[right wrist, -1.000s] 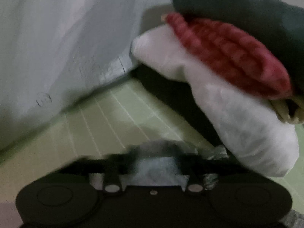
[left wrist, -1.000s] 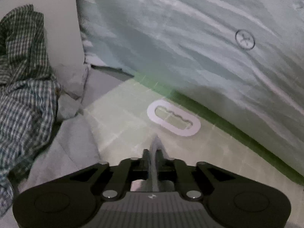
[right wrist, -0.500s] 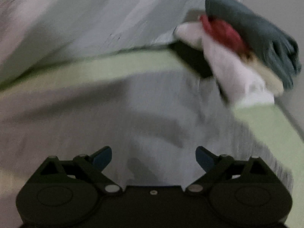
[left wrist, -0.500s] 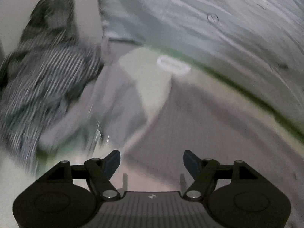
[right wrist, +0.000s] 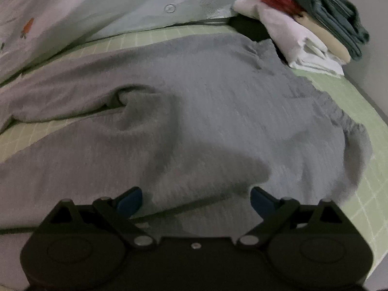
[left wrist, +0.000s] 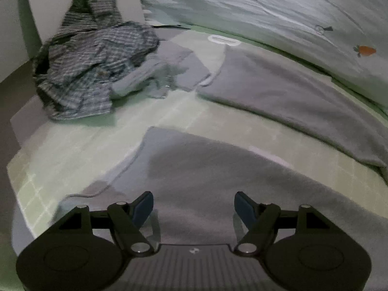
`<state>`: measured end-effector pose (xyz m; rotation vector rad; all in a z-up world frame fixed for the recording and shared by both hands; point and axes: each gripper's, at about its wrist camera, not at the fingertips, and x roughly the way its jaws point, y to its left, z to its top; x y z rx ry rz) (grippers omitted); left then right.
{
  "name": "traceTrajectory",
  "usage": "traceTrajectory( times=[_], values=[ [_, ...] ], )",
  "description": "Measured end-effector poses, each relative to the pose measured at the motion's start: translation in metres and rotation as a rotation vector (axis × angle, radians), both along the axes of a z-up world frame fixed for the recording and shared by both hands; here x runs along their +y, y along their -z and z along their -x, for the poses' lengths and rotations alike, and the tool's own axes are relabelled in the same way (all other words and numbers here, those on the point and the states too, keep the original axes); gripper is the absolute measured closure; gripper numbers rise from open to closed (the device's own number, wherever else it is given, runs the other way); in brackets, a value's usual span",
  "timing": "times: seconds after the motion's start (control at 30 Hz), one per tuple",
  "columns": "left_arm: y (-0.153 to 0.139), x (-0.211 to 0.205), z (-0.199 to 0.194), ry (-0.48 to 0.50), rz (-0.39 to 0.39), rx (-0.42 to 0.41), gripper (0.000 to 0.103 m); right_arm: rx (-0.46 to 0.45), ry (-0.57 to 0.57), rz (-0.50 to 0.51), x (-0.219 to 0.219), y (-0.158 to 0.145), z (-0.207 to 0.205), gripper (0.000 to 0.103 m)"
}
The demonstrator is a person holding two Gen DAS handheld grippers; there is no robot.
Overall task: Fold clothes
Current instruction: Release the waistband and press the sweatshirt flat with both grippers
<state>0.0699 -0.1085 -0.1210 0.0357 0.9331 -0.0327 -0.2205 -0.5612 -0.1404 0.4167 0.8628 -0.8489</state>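
Observation:
Grey trousers (left wrist: 278, 92) lie spread on the green checked mat (left wrist: 72, 150); both legs run across the left wrist view, the nearer leg (left wrist: 206, 169) right under my left gripper (left wrist: 194, 208). That gripper is open with nothing between its blue pads. In the right wrist view the waist end of the grey trousers (right wrist: 218, 101) fills the middle, with a fold near the crotch. My right gripper (right wrist: 196, 200) hovers over the cloth, open wide and empty.
A crumpled plaid shirt (left wrist: 92, 63) and a grey garment (left wrist: 169, 70) lie at the mat's far left. A stack of folded clothes (right wrist: 305, 21) sits at the far right. A pale quilt (left wrist: 278, 12) borders the mat's far side. A white oval tag (left wrist: 224, 40) lies on the mat.
Both grippers let go of the grey cloth, opened, and pulled back toward the near side, so the trousers now lie flat in front of them.

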Motion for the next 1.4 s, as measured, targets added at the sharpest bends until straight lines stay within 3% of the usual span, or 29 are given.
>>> traceTrajectory(
  times=[0.2, 0.4, 0.47, 0.5, 0.53, 0.6, 0.77, 0.87, 0.97, 1.07, 1.13, 1.23, 1.4],
  values=[
    [0.002, 0.027, -0.023, 0.018, -0.033, -0.019, 0.028, -0.021, 0.054, -0.006, 0.015, -0.001, 0.008, 0.006],
    [0.012, 0.044, -0.063, 0.052, 0.010, -0.002, 0.033, -0.024, 0.098, 0.007, 0.039, -0.001, -0.002, 0.005],
    [0.018, 0.046, -0.072, 0.085, 0.038, 0.008, 0.050, -0.023, 0.119, 0.007, 0.047, 0.000, -0.007, 0.005],
    [0.021, 0.047, -0.075, 0.108, 0.055, 0.015, 0.079, -0.021, 0.130, 0.006, 0.051, 0.000, -0.009, 0.005],
    [0.022, 0.047, -0.078, 0.131, 0.069, 0.015, 0.098, -0.019, 0.142, 0.004, 0.055, 0.000, -0.012, 0.005],
    [0.019, 0.049, -0.082, 0.159, 0.079, -0.003, 0.099, -0.014, 0.163, 0.001, 0.063, 0.000, -0.017, 0.005],
    [-0.021, 0.067, -0.097, 0.085, 0.140, -0.145, 0.099, 0.016, 0.163, 0.026, 0.083, -0.005, -0.028, 0.005],
    [-0.025, 0.077, -0.118, -0.012, 0.150, -0.195, 0.093, 0.036, 0.147, 0.029, 0.092, -0.004, -0.031, 0.005],
    [-0.013, 0.075, -0.137, -0.060, 0.081, -0.139, 0.086, 0.044, 0.133, 0.026, 0.098, -0.004, -0.031, 0.005],
    [-0.011, 0.078, -0.125, -0.044, 0.124, -0.111, 0.063, 0.045, 0.126, 0.035, 0.100, -0.006, -0.030, 0.005],
    [-0.009, 0.080, -0.108, -0.034, 0.132, -0.095, 0.042, 0.037, 0.133, 0.028, 0.099, -0.006, -0.025, 0.005],
    [-0.003, 0.086, -0.081, -0.052, 0.108, -0.055, 0.040, 0.023, 0.148, 0.013, 0.097, -0.006, -0.017, 0.005],
    [0.002, 0.102, -0.040, -0.129, 0.152, -0.004, 0.036, -0.047, 0.206, -0.062, 0.083, 0.000, 0.012, 0.005]
  ],
)
